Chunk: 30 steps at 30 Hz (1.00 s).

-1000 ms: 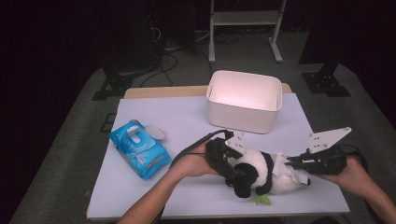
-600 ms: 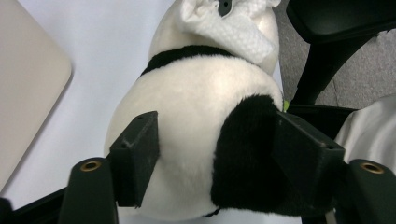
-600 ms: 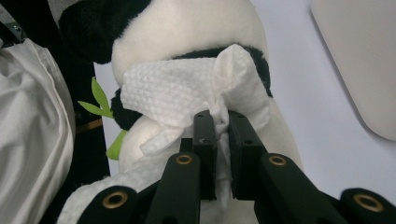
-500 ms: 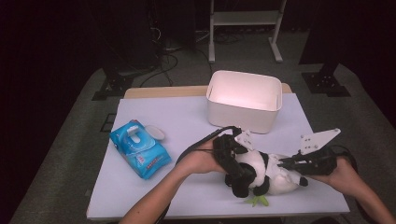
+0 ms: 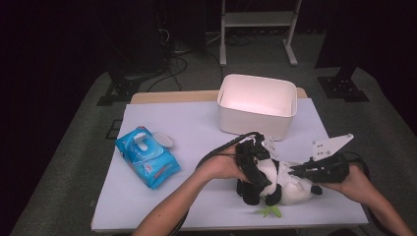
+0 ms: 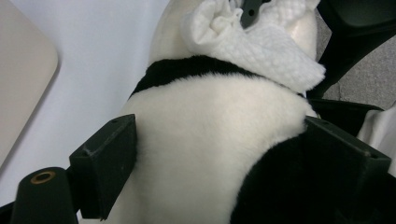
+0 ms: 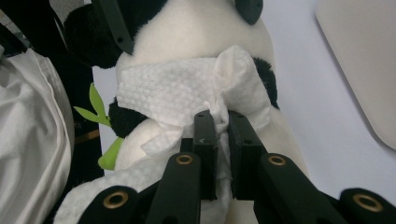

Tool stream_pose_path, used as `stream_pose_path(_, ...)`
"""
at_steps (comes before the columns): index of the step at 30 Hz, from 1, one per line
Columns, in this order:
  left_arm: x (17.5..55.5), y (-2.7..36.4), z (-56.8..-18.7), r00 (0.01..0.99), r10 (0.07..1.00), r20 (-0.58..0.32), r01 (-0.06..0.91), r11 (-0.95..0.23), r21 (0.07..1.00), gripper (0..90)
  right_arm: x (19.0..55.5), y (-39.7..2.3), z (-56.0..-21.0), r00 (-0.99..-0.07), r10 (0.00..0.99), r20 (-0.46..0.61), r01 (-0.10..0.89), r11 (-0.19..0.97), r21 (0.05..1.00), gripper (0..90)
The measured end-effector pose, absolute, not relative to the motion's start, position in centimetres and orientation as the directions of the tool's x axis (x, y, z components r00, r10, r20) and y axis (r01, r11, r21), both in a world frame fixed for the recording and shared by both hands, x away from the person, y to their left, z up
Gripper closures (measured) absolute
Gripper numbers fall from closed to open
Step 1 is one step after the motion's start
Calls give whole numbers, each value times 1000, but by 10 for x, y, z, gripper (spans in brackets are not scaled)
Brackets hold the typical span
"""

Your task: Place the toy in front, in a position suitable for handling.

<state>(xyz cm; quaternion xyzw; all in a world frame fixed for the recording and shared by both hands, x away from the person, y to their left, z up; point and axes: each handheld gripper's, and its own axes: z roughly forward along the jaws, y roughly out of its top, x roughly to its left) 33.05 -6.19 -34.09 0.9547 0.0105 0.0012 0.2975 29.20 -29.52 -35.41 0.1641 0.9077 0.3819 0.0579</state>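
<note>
Risk: left gripper (image 6: 219, 154), jaws just opening wide astride panda (image 5: 278, 182), may let it slide while right gripper (image 7: 219, 122), pinching wipe (image 7: 187, 91) against panda ahead, rubs on.

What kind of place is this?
Probably a lab or studio data-collection setup: a covered table lit among dark surroundings, cables on grey floor, a metal stand behind, and staged props like a plush panda.
</note>
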Motion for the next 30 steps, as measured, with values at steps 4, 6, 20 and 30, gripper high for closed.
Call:
stream_pose_path(4,331,-65,-343,1000,-8,8,-11,-816,579,236,293,-295,-356,-939,344,25,257,651,715,825)
stream_pose_path(6,329,-62,-341,999,-27,29,-39,-807,589,354,294,-294,-355,-940,339,28,254,647,719,824)
stream_pose_path(20,345,-34,-315,982,17,187,-100,-793,601,490,331,-276,-328,-939,340,-45,195,639,744,823)
stream_pose_path(30,344,-14,-327,996,43,84,-22,-760,650,324,341,-266,-348,-942,336,16,244,646,723,823)
